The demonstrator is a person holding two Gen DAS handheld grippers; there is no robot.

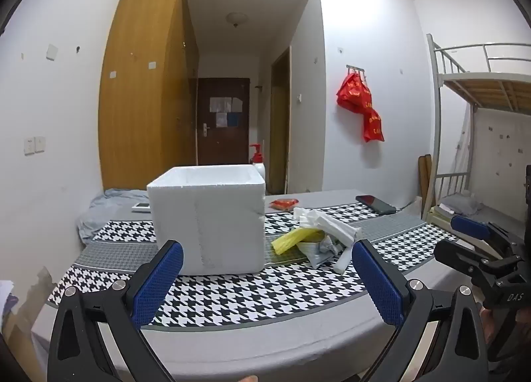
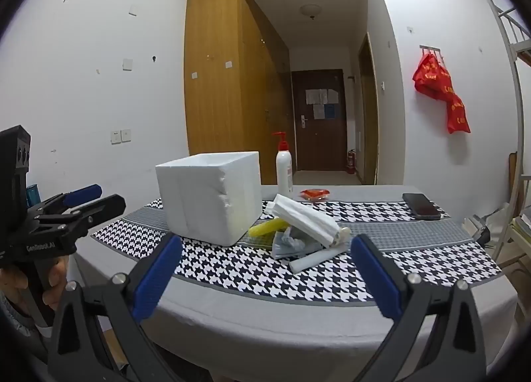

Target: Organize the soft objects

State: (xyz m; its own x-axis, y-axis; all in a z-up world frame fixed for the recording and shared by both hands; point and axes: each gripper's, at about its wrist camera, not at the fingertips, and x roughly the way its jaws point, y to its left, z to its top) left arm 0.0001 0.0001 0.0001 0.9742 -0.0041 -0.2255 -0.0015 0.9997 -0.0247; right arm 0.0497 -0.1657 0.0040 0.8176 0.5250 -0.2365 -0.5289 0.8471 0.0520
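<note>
We see a table covered with a grey cloth and a band of black-and-white houndstooth running across it. On the houndstooth stands a white foam box, open at the top. Just beside it, on its right, lies the heap of soft things: a yellow sponge, a folded white foam sheet on top, a crumpled grey bag beneath, and a white foam roll at the near edge. All of them rest outside the box.

Further back on the table we find a small red packet, a dark phone toward the right edge, and a white pump bottle with a red top behind the box. A rumpled grey cloth lies at the far left end.

The room has white walls, a tall wooden wardrobe, a corridor leading to a dark door, a red bag hanging on a wall hook, and a metal bunk bed on the right.

Our left gripper hangs over the near table edge with its blue fingers spread wide and nothing between them. Our right gripper is likewise wide apart and empty, facing the heap.
</note>
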